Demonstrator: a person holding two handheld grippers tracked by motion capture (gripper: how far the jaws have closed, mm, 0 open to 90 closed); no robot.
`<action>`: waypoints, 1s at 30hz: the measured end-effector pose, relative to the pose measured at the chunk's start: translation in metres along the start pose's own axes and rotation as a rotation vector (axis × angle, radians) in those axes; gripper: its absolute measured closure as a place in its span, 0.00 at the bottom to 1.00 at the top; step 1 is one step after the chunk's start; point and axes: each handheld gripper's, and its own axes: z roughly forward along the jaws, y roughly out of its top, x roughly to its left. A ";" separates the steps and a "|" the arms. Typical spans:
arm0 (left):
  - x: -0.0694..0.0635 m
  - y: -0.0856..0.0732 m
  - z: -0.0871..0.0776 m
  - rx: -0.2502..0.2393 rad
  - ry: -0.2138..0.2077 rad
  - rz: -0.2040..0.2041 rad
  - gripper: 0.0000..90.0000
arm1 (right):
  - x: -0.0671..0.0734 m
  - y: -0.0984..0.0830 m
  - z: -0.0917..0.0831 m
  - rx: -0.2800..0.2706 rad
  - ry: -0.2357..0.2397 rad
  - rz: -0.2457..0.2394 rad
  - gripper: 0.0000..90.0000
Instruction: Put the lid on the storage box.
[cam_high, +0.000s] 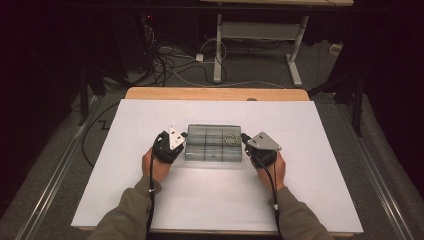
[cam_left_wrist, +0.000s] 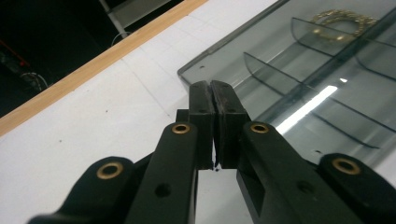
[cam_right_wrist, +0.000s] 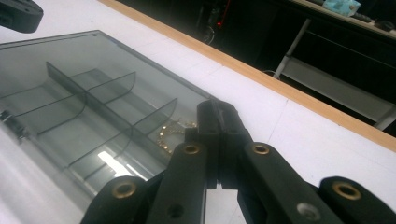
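Observation:
A clear grey plastic box (cam_high: 213, 143) with a closed lid and several compartments lies in the middle of the white table (cam_high: 215, 200). A gold chain (cam_high: 230, 138) rests in its far right compartment, also seen as the chain (cam_left_wrist: 343, 19) and the chain (cam_right_wrist: 172, 134). My left gripper (cam_high: 184, 135) sits shut at the box's left end, pads together with nothing between them (cam_left_wrist: 211, 88). My right gripper (cam_high: 244, 137) sits shut at the box's right end, its tips (cam_right_wrist: 218, 112) over the box's edge (cam_right_wrist: 154, 63).
The table's far wooden edge (cam_high: 215, 93) lies beyond the box. Behind it, on the floor, are loose cables (cam_high: 170, 62) and the white legs of a desk (cam_high: 218, 50). White tabletop lies bare on all sides of the box.

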 end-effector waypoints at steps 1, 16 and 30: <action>-0.001 0.000 -0.001 -0.005 -0.002 0.004 0.94 | 0.000 -0.001 -0.002 -0.005 0.004 0.003 1.00; -0.004 0.002 -0.010 -0.050 -0.046 0.028 0.80 | 0.000 0.000 -0.012 -0.022 0.084 -0.006 0.85; -0.007 0.004 -0.010 -0.052 -0.029 0.057 0.40 | 0.006 0.001 -0.009 -0.017 0.109 -0.009 0.50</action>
